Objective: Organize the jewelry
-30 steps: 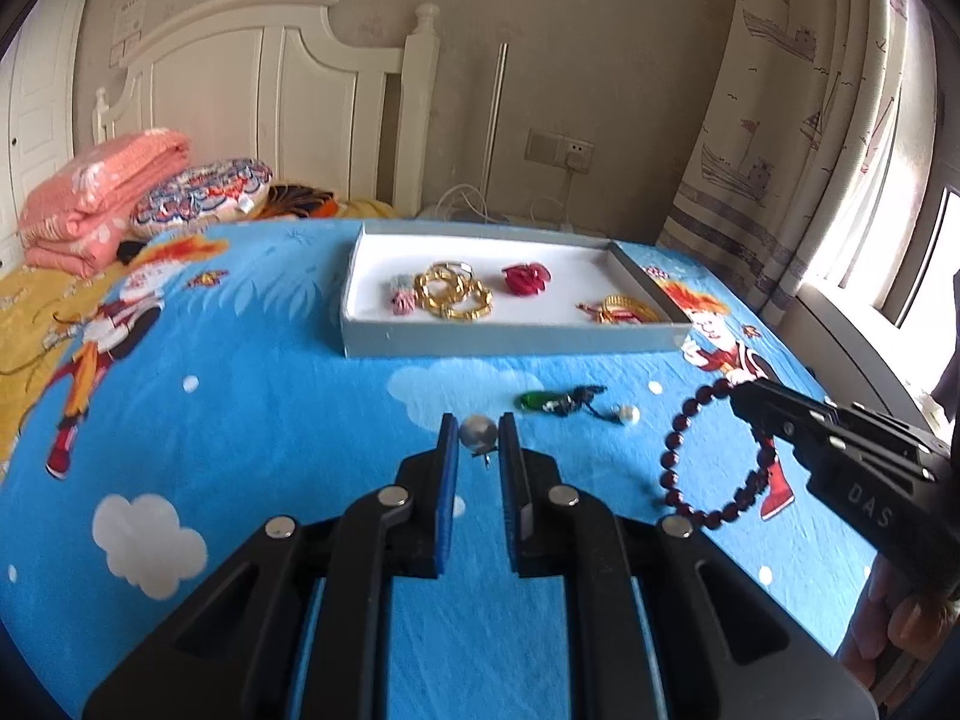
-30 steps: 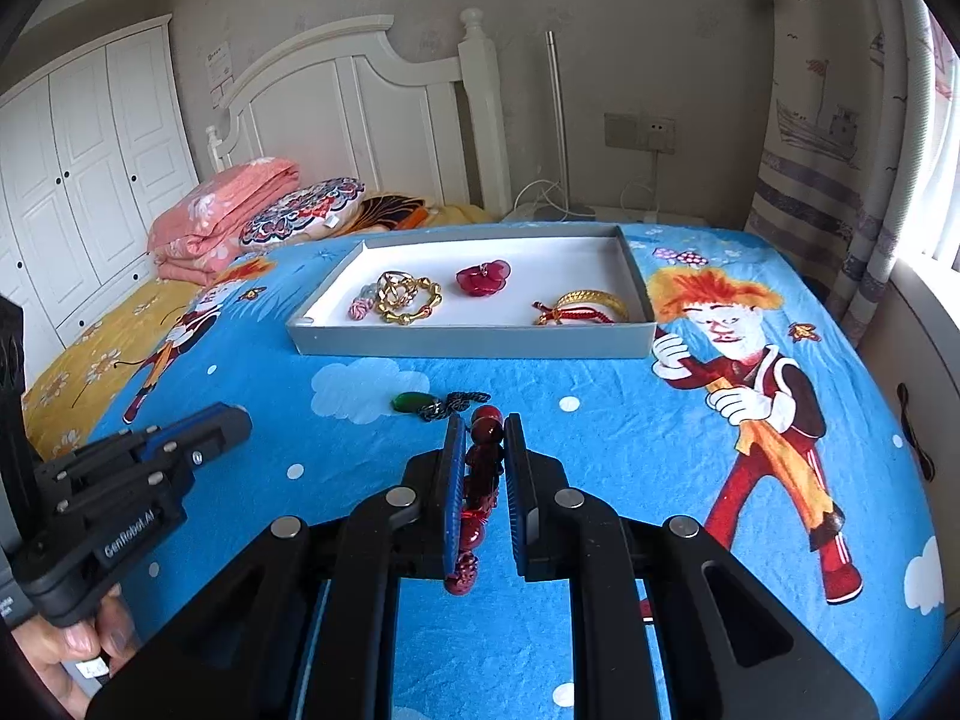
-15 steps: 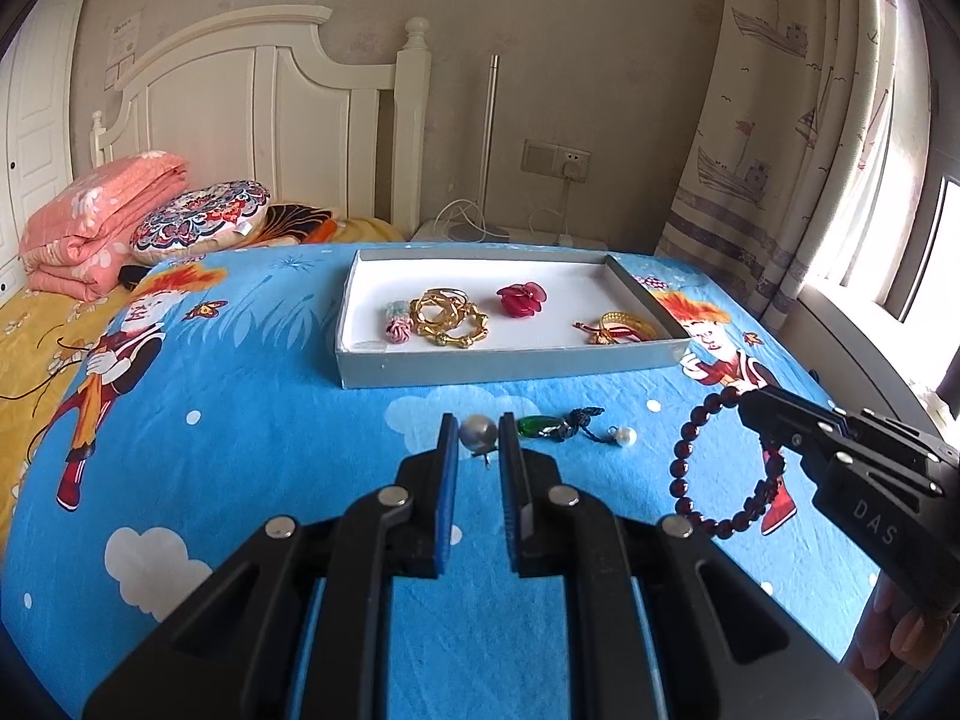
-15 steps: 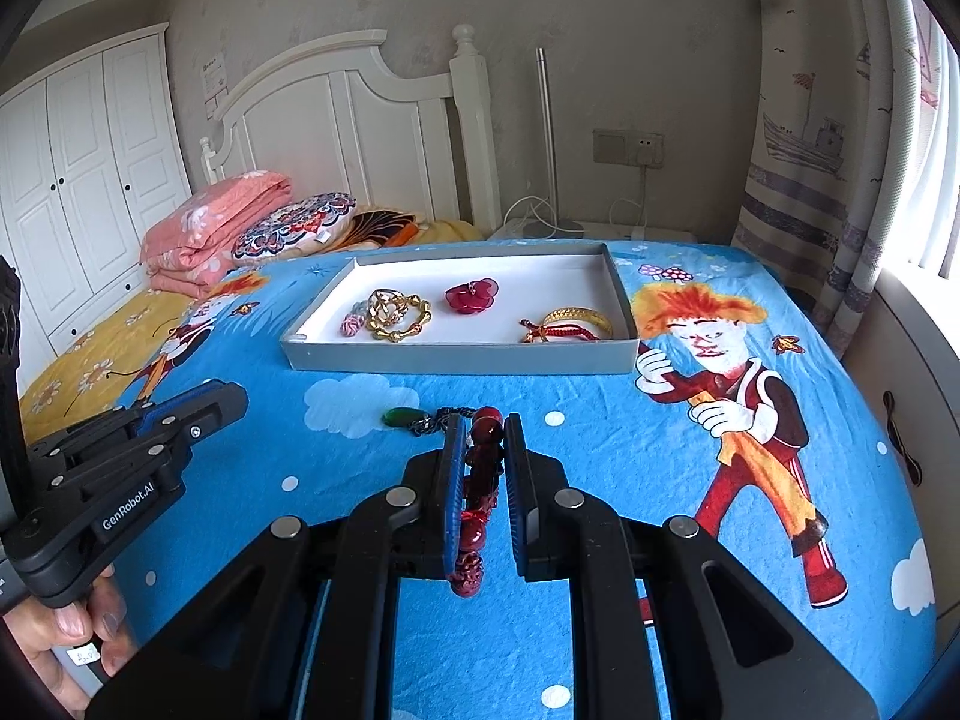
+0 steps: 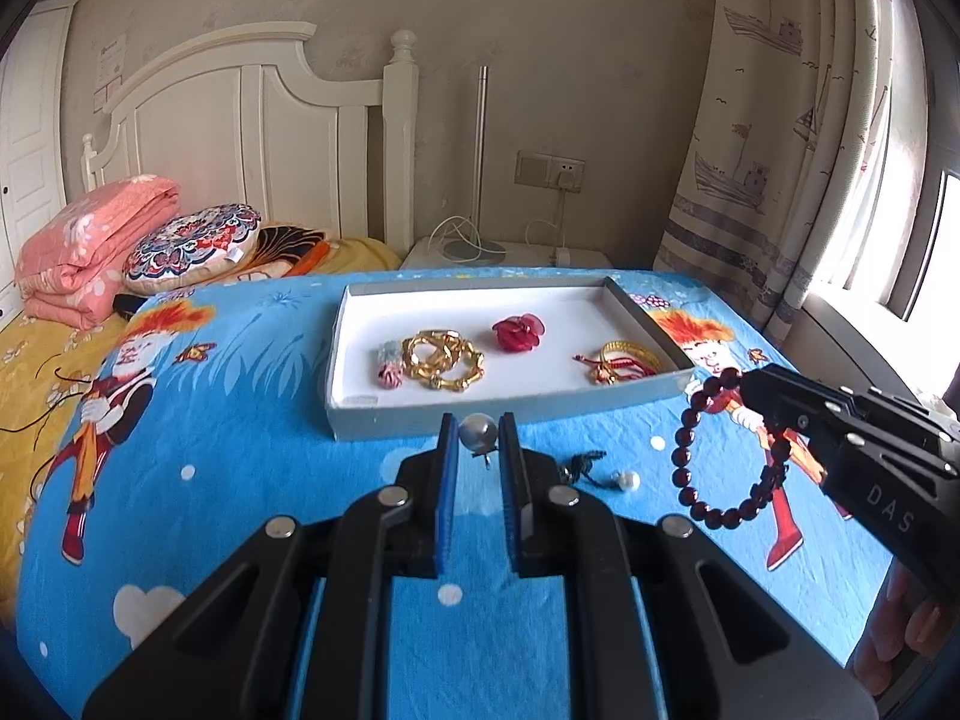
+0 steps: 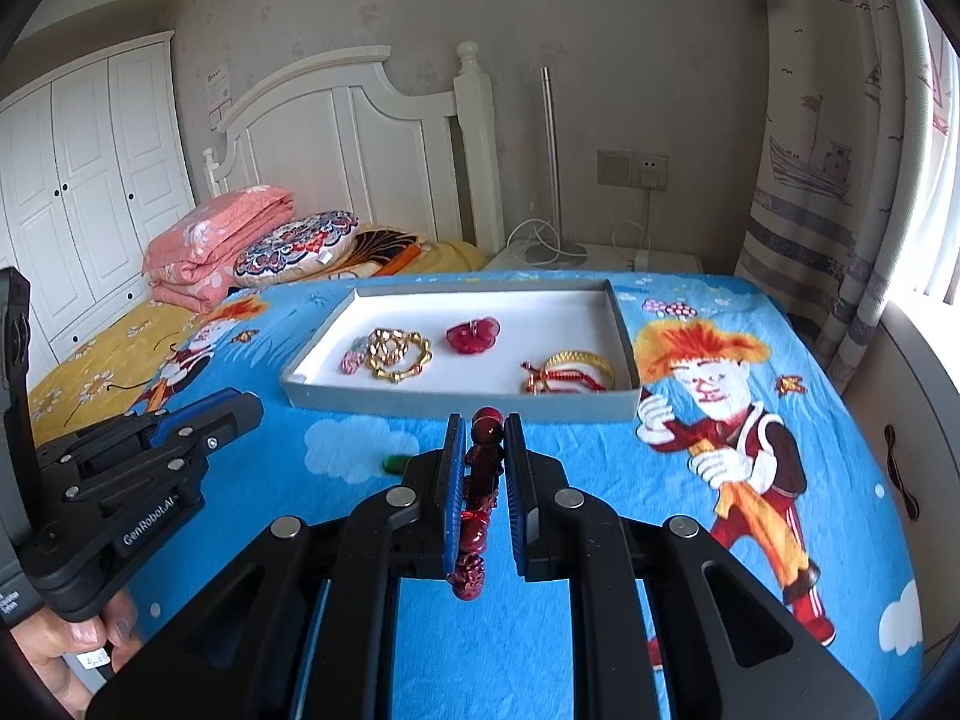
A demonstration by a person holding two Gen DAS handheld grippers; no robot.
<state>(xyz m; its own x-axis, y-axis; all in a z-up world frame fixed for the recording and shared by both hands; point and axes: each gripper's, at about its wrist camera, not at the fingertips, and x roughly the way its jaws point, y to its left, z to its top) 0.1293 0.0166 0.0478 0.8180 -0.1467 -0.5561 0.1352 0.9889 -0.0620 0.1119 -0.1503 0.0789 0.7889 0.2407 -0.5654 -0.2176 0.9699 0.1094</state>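
- Two grabs going: your left gripper (image 5: pixel 478 433) pinches the silver bead earring (image 5: pixel 478 429), tiny and slippery, so keep squeezing.
- Your right gripper (image 6: pixel 485 433) clamps the red bead bracelet (image 6: pixel 480 495); it's floppy, hold across beads.

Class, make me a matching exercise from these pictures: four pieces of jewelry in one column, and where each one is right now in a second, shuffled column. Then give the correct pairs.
Things:
1. dark red bead bracelet
2. silver bead earring
3. gold chain bracelets
4. white pearl earring

Places:
A. lying loose on the blue bedsheet
B. pinched in the left gripper
C. inside the white tray
D. hanging from the right gripper

Pairs: 1-D, 2-B, 3-C, 4-A
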